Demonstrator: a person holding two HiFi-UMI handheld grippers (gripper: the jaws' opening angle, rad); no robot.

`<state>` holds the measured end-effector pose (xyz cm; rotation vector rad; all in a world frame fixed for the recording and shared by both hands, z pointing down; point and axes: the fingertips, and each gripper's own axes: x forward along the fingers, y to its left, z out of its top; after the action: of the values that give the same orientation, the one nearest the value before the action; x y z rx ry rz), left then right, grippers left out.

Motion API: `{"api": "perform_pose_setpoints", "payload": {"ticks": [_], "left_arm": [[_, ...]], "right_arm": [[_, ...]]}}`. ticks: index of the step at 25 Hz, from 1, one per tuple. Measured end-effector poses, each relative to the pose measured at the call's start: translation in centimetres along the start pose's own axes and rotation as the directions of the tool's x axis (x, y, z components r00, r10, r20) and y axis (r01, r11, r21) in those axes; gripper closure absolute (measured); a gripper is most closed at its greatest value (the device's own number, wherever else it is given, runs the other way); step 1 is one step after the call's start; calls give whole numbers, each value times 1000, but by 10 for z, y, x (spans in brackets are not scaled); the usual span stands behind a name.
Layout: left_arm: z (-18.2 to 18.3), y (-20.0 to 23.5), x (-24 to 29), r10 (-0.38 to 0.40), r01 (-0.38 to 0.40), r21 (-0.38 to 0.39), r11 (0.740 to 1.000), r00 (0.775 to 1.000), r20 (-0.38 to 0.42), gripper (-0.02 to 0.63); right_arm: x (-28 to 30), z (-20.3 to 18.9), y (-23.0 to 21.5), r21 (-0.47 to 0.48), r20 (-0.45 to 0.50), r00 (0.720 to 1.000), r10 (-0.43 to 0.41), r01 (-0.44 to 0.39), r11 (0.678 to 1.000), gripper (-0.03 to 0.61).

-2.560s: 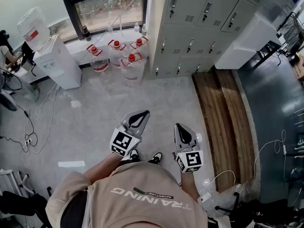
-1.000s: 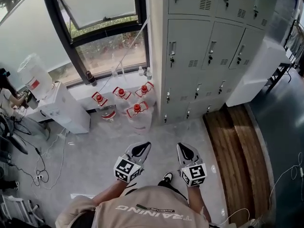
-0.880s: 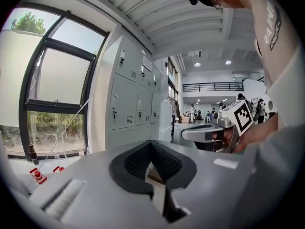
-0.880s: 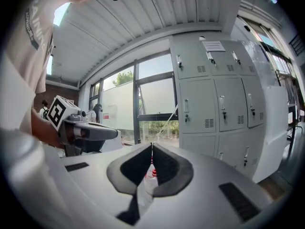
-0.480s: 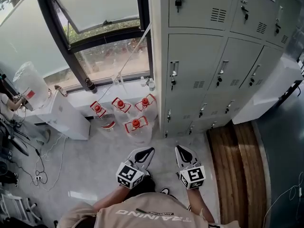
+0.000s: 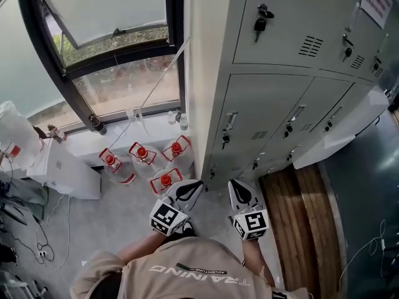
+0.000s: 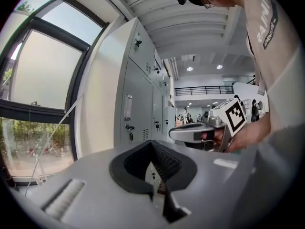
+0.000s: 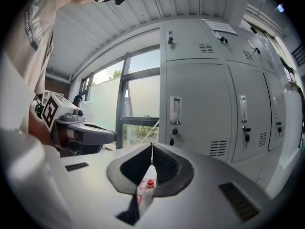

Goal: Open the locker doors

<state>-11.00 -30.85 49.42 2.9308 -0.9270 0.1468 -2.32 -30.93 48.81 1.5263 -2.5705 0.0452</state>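
Observation:
A bank of grey lockers [image 6: 293, 73] stands ahead, every door in view closed. The nearest middle-row door [image 6: 265, 114] has a vertical handle [image 6: 229, 121] with a lock under it; the door above carries a key [image 6: 260, 22]. My left gripper [image 6: 194, 185] and right gripper [image 6: 233, 186] are held side by side, short of the lockers, both shut and holding nothing. In the right gripper view that door's handle [image 8: 176, 109] is straight beyond my right gripper [image 8: 152, 146]. From my left gripper [image 7: 151, 143] the locker row [image 7: 136, 109] runs off at an angle.
Several water jugs with red caps [image 6: 164, 180] stand on the floor just left of the locker's side, below a large window [image 6: 112, 73]. A white water dispenser [image 6: 59, 167] is at far left. A wooden strip [image 6: 299, 223] runs along the locker base at right.
The person has walked up to the lockers, which now fill the upper right of the head view. Both grippers stay shut and side by side.

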Motion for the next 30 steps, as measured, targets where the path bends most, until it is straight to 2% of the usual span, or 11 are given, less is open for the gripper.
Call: {"api": "perform_pose_setpoints", "payload": {"ticks": [6,10,15,21,30], "left_arm": [[1,37,34,-66,67,-13,998,997,26,607],[-6,53,46,-79,79,-53,995,997,13,607],[-2,75,56,-30,30,-59,998,1000,9,607],[13,79,66,27,-27,-40,999,1000,5,607],[9,83,56,135,-135,-68,989,991,-5,607]], "right_arm": [[37,16,-27,-19,40,997,-64,65,998,566],[59,29,-42,-41,73,995,-66,70,997,566],[83,49,-59,-59,126,991,-34,41,997,566],[106,87,-79,-95,214,977,6,14,995,566],[136,94,-78,-92,180,980,87,-71,993,565]]}}
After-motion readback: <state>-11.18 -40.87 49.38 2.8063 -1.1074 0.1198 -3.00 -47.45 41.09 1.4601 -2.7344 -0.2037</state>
